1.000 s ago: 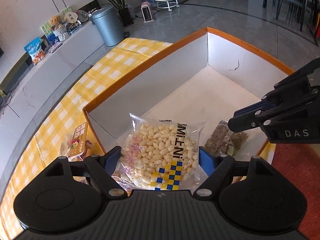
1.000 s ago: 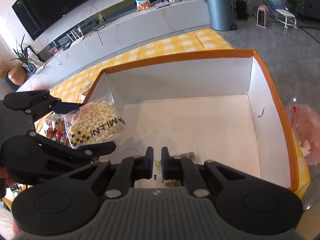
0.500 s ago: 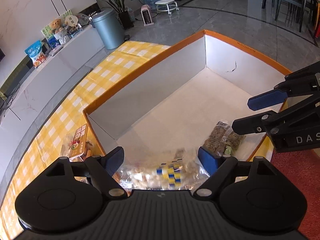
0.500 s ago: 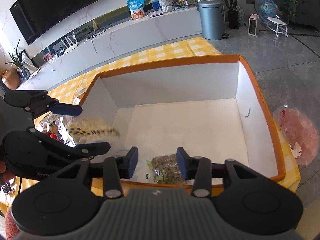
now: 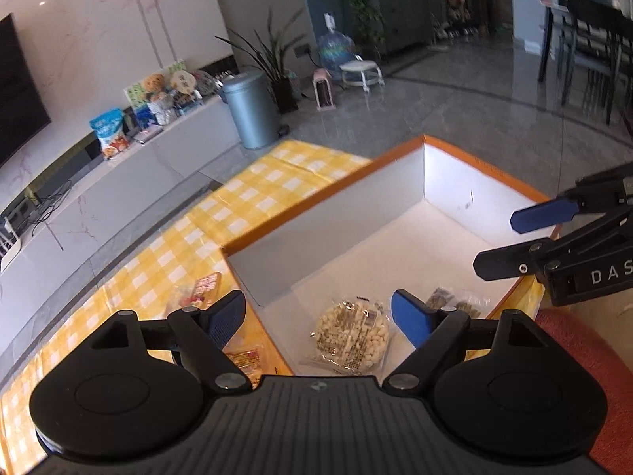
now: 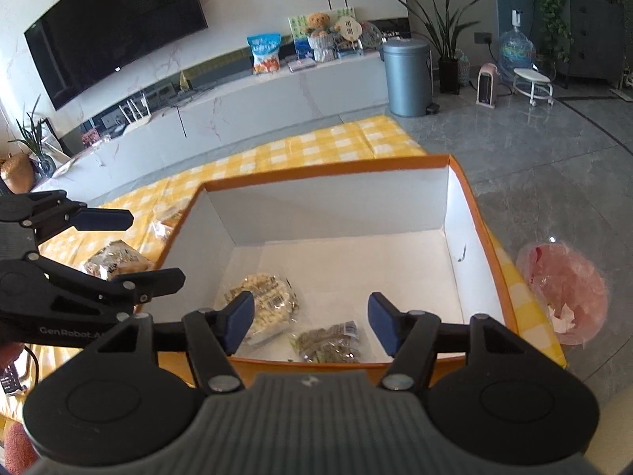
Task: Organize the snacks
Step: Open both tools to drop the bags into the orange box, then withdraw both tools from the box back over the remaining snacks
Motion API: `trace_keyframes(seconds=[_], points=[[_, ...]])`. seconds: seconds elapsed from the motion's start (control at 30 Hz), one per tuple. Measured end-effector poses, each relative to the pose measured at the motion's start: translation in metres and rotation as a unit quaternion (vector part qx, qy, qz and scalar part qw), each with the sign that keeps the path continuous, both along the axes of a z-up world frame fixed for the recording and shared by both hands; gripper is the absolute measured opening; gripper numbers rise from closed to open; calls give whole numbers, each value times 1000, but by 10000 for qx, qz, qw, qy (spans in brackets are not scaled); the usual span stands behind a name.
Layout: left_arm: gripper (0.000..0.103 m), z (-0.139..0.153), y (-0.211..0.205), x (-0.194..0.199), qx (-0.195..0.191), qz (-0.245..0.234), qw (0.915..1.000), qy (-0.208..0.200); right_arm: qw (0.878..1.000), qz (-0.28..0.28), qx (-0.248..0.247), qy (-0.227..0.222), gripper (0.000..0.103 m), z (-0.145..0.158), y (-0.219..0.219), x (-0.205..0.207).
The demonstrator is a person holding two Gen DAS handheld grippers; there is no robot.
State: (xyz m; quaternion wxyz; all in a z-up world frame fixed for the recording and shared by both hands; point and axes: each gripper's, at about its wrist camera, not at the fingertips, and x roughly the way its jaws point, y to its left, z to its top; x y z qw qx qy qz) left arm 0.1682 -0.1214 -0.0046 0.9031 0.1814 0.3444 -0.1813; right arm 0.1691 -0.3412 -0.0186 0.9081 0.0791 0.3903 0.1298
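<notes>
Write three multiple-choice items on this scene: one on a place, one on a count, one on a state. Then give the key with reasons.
1. Where does the bag of pale puffs lie?
A. in the orange-rimmed box
B. on the checked cloth
C. on the floor

2. How many snack packs lie in the box?
A. one
B. two
C. four

3. How do the right gripper jaws stand?
A. clamped on a pack
B. open and empty
C. shut on nothing

Key: A, it rests on the box's white bottom; B, the puffs and the brown bar pack; B, the jaws, just opened, stand apart above the packs.
</notes>
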Motion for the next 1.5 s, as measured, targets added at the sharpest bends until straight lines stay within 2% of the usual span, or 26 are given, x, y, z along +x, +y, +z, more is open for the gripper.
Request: trace_keyframes(seconds=[0.17, 0.2, 0.3, 0.53, 0.6, 0.7, 0.87, 1.03, 1.13, 1.3, 1.37, 1.5], points=[[97, 17, 26, -25, -538, 382, 9971, -380, 9971, 164, 57, -743, 67, 19, 17, -21], [97, 20, 31, -30, -638, 448, 9960, -445, 9959, 200, 40, -883, 73, 22, 22, -25], [97, 25, 49, -47, -867, 744, 9913, -662, 9929, 181, -60, -1173, 79, 29, 36, -36], [97, 13, 82, -74, -694, 1402, 9851, -717, 9914, 457, 103, -1222, 82, 27, 75, -56], [97, 6, 94, -83, -668, 1534, 9837, -663, 9899, 543, 109, -1304, 92, 24, 88, -67], [97, -4, 111, -95, -695, 1754, 9804, -569, 9879, 684, 245, -1369, 92, 20, 106, -79], [97, -26, 143, -122, -867, 2161, 9712, -511, 9885, 819, 607, -1114, 92, 3, 133, -92], [97, -44, 169, -144, -1121, 2481, 9614, -386, 9846, 905, 511, -1405, 92, -17, 154, -110], [97, -53, 173, -152, -1150, 2422, 9629, -310, 9827, 847, 453, -1585, 89, -30, 161, -118], [98, -66, 172, -150, -1025, 2289, 9679, -142, 9860, 941, 251, -1352, 80, -51, 173, -117], [98, -71, 174, -146, -1046, 2314, 9672, -72, 9872, 996, 225, -1225, 75, -57, 176, -113], [97, -79, 182, -133, -1094, 2490, 9623, 89, 9894, 1063, 162, -971, 73, -66, 183, -105]])
